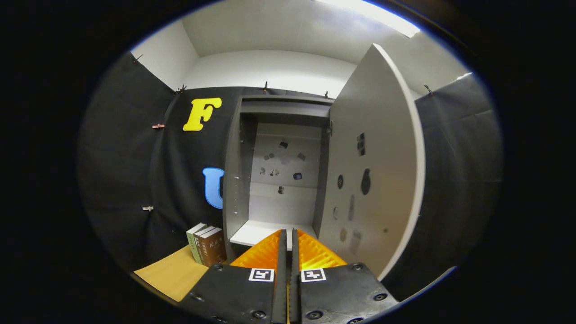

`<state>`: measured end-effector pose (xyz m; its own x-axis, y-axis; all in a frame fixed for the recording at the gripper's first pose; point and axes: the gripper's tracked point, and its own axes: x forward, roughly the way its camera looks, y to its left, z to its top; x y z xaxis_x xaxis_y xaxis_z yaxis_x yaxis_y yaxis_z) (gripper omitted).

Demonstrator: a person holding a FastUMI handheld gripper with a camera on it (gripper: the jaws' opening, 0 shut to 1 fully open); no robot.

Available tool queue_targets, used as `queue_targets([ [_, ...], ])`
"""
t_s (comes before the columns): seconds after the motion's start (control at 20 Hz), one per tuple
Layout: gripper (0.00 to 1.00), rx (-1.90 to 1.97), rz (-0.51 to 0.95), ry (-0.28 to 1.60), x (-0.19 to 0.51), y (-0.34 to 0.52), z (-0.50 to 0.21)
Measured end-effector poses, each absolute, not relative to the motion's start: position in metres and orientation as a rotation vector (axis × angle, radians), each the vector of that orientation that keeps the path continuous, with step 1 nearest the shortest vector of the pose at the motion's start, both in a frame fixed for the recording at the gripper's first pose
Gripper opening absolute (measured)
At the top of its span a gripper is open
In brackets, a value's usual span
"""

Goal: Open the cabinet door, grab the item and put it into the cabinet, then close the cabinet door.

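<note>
The grey cabinet (279, 180) stands straight ahead of the fingers with its door (373, 157) swung wide open to the right. Its inside is bare, with a white shelf floor (261, 231) just beyond the fingertips and small stickers on the back wall and on the door's inner face. My gripper (286, 231) is shut, its two fingers pressed together with nothing between them, pointing at the cabinet's lower opening. Three upright books (207, 245) stand on the wooden tabletop (173, 274), left of the fingers, beside the cabinet's left wall.
Black cloth walls close in the booth on the left and right. The open door juts toward me on the right, its edge close to the fingers. The tabletop's near edge runs below the books at the left.
</note>
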<state>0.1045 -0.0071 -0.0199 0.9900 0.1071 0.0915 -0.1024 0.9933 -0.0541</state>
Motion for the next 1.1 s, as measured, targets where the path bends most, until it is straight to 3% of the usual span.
queue_targets([
  [0.1,0.23,-0.036,0.095,-0.047,0.113,0.009,-0.039],
  [0.15,0.19,-0.03,0.085,-0.024,0.122,0.017,-0.049],
  [0.3,0.31,0.013,0.055,0.069,0.146,0.04,-0.089],
  [0.45,0.53,0.029,0.03,0.183,0.165,0.044,-0.137],
  [0.6,0.68,0.045,0.029,0.279,0.18,0.045,-0.175],
  [0.85,0.82,0.035,0.074,0.431,0.197,0.048,-0.246],
  [1.1,0.83,0.063,0.096,0.589,0.2,0.043,-0.331],
])
